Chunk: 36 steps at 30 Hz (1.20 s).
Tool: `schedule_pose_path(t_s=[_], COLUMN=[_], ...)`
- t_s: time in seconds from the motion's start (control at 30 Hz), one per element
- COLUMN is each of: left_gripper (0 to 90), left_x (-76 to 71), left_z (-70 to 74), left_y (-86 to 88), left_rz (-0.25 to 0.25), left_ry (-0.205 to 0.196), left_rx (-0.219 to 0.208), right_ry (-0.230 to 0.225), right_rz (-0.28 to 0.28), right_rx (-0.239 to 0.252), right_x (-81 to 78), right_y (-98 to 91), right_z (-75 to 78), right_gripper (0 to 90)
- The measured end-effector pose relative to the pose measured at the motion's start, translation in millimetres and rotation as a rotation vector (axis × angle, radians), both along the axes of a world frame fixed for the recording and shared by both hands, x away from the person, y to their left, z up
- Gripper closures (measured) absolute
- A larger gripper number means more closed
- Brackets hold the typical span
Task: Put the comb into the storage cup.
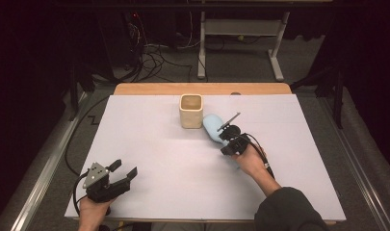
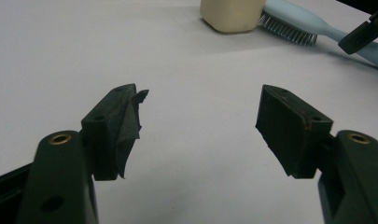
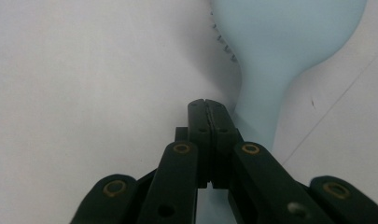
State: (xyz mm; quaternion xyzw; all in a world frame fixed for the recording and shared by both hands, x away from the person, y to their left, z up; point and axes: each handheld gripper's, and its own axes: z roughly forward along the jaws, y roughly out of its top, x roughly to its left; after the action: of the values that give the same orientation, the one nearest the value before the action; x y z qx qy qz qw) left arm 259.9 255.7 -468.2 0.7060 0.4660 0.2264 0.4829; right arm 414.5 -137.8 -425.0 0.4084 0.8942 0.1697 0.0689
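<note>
Two tongs work over a white desk (image 1: 173, 159). The left tongs (image 1: 126, 173) sit near the front left corner, held in a hand (image 1: 92, 208), jaws spread wide with nothing between them; in the left gripper view their black pads (image 2: 289, 128) stand well apart over bare desk. The right tongs (image 1: 225, 134) lie right of centre, over the handle of a pale blue brush (image 1: 213, 127). In the right gripper view the jaws are pressed together above the brush's neck (image 3: 263, 93); whether they pinch it I cannot tell. The brush lies bristles down on the desk, its head just beside a cream square cup (image 1: 191, 110), which stands upright toward the far middle of the desk.
</note>
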Motion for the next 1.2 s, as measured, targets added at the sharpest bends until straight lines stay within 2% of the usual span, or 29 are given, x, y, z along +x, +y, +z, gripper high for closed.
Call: schedule_pose_path(t_s=[0.73, 0.87, 1.2], left_gripper=[31.0, 31.0, 30.9], left_x=[-0.2, -0.1, 0.0], left_z=[0.0, 0.0, 0.0], left_y=[0.1, -0.3, -0.5], left_rz=[0.0, -0.002, -0.001], left_ry=[0.0, 0.0, 0.001], left_rx=[0.001, 0.001, 0.003], right_ry=[-0.036, -0.045, -0.055], right_rz=[-0.013, -0.001, -0.013], right_rx=[-0.015, -0.015, 0.047], right_x=[-4.4, -7.3, -10.5], right_y=[-16.3, -19.4, -22.4], right_z=[5.2, 6.7, 13.1], right_gripper=[89.4, 87.4, 75.0])
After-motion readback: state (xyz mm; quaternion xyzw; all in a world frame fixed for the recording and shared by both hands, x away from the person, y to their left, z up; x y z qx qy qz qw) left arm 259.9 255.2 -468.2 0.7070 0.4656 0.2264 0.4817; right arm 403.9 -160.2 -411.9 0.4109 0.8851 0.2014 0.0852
